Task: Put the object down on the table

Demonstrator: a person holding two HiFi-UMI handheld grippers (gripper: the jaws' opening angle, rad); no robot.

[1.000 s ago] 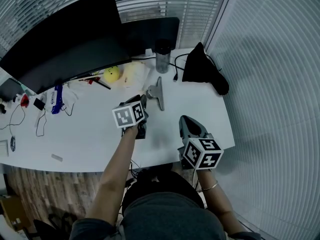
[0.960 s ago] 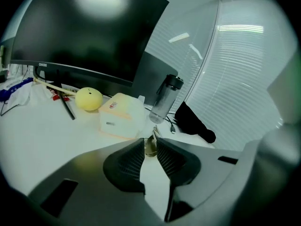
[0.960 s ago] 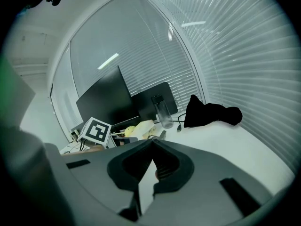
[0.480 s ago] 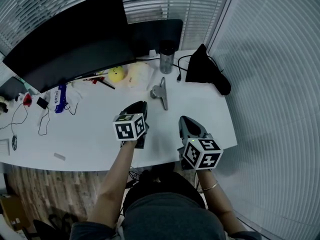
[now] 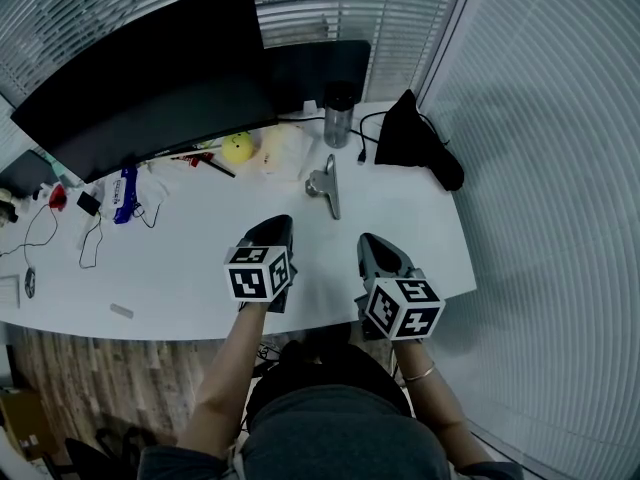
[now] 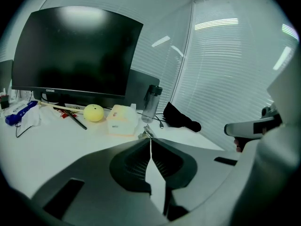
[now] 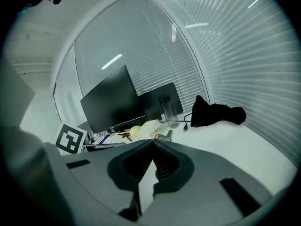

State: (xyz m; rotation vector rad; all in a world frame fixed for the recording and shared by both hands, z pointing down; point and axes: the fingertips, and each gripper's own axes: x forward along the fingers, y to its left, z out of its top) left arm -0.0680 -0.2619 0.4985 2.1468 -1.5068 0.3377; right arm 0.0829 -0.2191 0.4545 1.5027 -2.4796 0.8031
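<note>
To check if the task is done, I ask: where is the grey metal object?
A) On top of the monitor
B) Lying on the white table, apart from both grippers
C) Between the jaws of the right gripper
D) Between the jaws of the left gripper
B: the grey metal object lies on the white table, while the left gripper and the right gripper both have their jaws together on nothing.
</note>
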